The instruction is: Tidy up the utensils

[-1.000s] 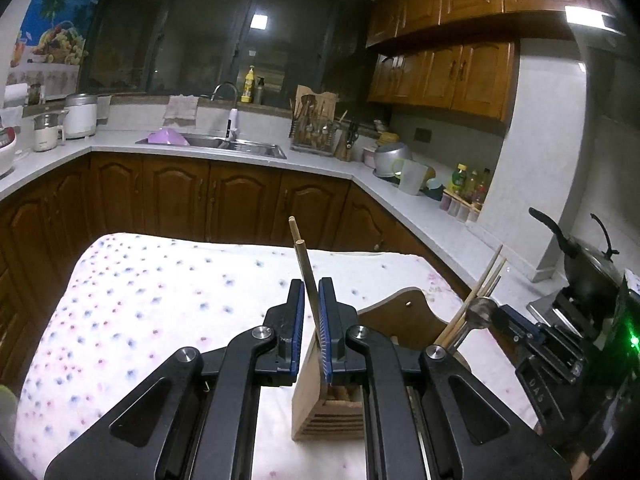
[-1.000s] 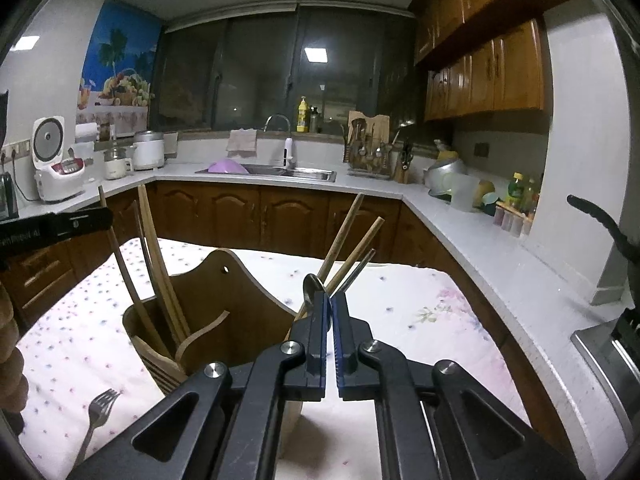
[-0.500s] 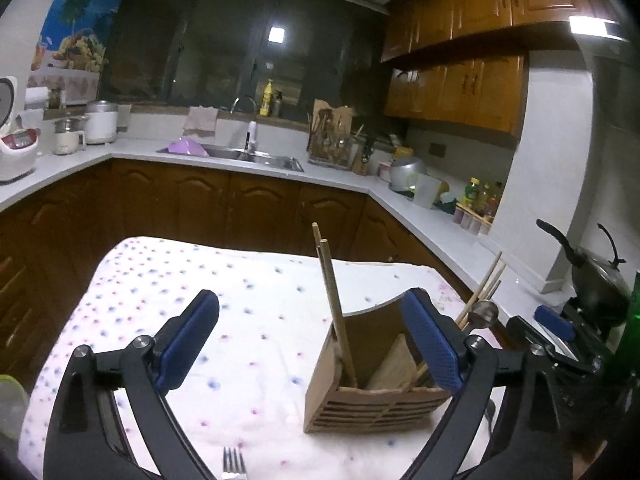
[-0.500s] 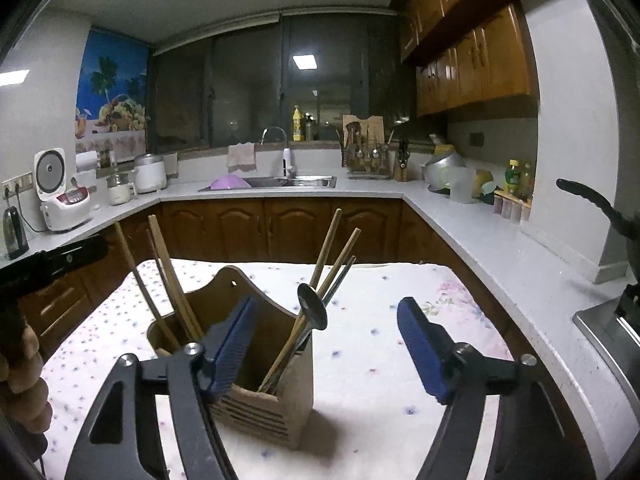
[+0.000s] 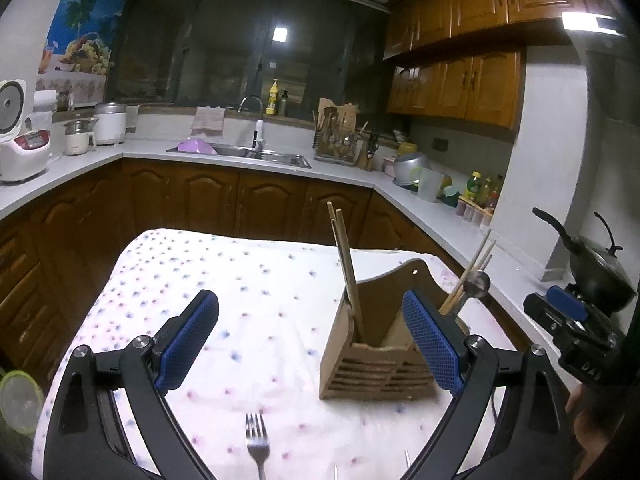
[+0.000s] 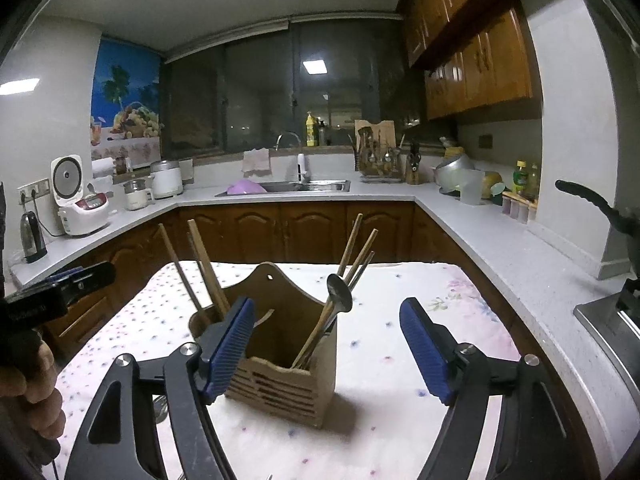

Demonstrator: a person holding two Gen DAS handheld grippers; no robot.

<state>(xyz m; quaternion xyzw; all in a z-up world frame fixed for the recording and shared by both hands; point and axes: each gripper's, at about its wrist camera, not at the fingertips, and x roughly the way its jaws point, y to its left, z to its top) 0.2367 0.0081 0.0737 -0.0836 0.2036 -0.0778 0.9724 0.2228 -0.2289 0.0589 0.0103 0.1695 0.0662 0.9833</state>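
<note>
A wooden utensil holder stands on the dotted tablecloth. It holds wooden chopsticks in one compartment and chopsticks with a metal spoon in another. My left gripper is open and empty, back from the holder. My right gripper is open and empty, its jaws wide on either side of the holder, apart from it. A metal fork lies on the cloth near the front edge in the left wrist view.
The table sits in a kitchen with wooden cabinets and a white counter around it. A sink, rice cookers and a dark pan stand on the counter. A green-rimmed lid lies at far left.
Both grippers were shut on utensils in the holder a second ago. Both have opened wide and pulled back. The chopsticks and the spoon now stand in the holder on their own.
</note>
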